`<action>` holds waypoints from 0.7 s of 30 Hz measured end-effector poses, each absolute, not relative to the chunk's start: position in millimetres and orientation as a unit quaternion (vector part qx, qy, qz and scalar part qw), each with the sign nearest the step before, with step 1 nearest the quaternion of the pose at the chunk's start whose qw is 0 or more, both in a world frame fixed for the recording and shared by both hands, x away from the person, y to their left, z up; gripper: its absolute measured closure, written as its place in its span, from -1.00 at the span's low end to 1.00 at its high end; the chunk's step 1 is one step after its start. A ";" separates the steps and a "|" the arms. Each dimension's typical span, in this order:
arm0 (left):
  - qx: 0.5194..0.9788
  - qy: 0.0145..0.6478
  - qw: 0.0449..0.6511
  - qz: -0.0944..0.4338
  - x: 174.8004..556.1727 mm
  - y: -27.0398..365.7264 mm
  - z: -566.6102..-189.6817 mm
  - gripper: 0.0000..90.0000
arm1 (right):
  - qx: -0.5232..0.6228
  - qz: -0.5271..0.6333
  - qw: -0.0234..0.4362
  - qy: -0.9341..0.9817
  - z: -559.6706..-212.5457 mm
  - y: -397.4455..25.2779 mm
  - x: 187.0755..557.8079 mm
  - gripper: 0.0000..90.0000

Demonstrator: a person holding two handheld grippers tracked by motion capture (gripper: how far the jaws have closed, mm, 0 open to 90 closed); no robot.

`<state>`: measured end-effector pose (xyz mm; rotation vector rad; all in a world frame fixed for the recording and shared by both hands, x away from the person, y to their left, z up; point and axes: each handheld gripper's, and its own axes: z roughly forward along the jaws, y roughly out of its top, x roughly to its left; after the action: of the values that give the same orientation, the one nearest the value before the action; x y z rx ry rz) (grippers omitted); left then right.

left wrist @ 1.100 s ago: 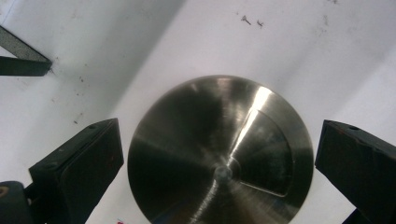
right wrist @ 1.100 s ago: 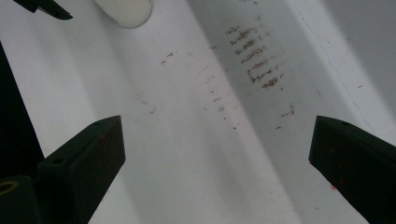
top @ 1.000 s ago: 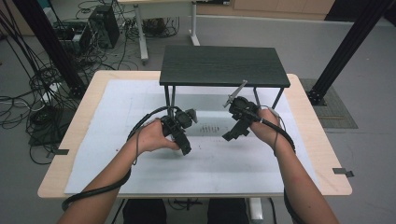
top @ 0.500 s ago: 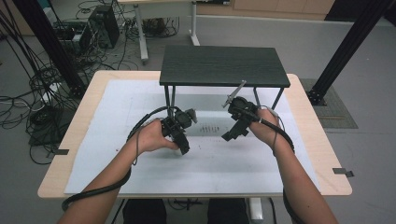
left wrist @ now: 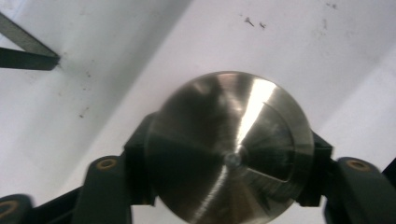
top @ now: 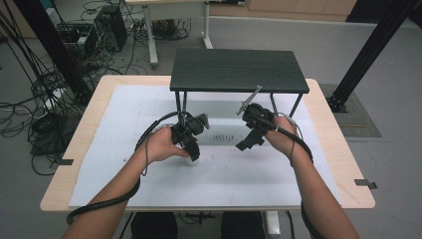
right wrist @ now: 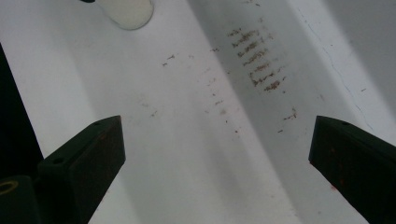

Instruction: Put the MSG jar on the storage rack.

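Where the wooden table [top: 343, 169] carries its white mat [top: 124, 124], noted flat across most of the top, with faint brownish marks [top: 222, 137] at centre. Further back on the mat, a black shelf [top: 238, 69] on thin dark legs, raised clear of the surface. Beyond the table, grey floor with loose cables [top: 35, 99] at left and black frame posts at both sides.

Left gripper [top: 191, 152] held low over the mat, just in front of the shelf's left legs, gripped by the left hand [top: 161, 144]. Jaws closed on a small white container [top: 192, 160] standing upright on the mat. From the left gripper view, seen from above as a round, brushed-metal lid [left wrist: 229, 149], clamped on two opposite sides by the black pads [left wrist: 140, 161]. One shelf leg [left wrist: 28, 51] visible at upper left of that view.

Right gripper [top: 247, 142] held above the mat, well apart from the left one, tilted down toward the centre marks, with the right hand [top: 281, 137] behind it. Jaws spread wide, nothing between them; in the right gripper view, bare mat and the rows of brown marks [right wrist: 257, 56] between the two pads [right wrist: 88, 154]. White container's base [right wrist: 128, 11] at the top edge of that view, clear of these jaws.
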<state>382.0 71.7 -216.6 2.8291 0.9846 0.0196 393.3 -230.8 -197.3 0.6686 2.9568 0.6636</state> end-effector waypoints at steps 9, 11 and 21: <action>0.942 0.328 0.066 0.007 383.2 68.8 -215.9 -0.08 | 0.215 0.214 0.018 0.953 -197.6 -230.5 393.6 -0.92; 0.942 0.329 0.065 0.008 383.1 68.2 -215.7 -0.07 | 0.215 0.214 0.018 0.953 -197.9 -230.7 393.5 -0.92; 0.940 0.335 0.057 0.006 385.2 64.7 -214.7 -0.06 | 0.216 0.213 0.018 0.953 -198.6 -231.0 393.1 -0.92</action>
<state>385.2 64.7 -214.7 2.8507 1.0163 0.0186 393.1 -231.0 -198.6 0.6709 2.9595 0.6626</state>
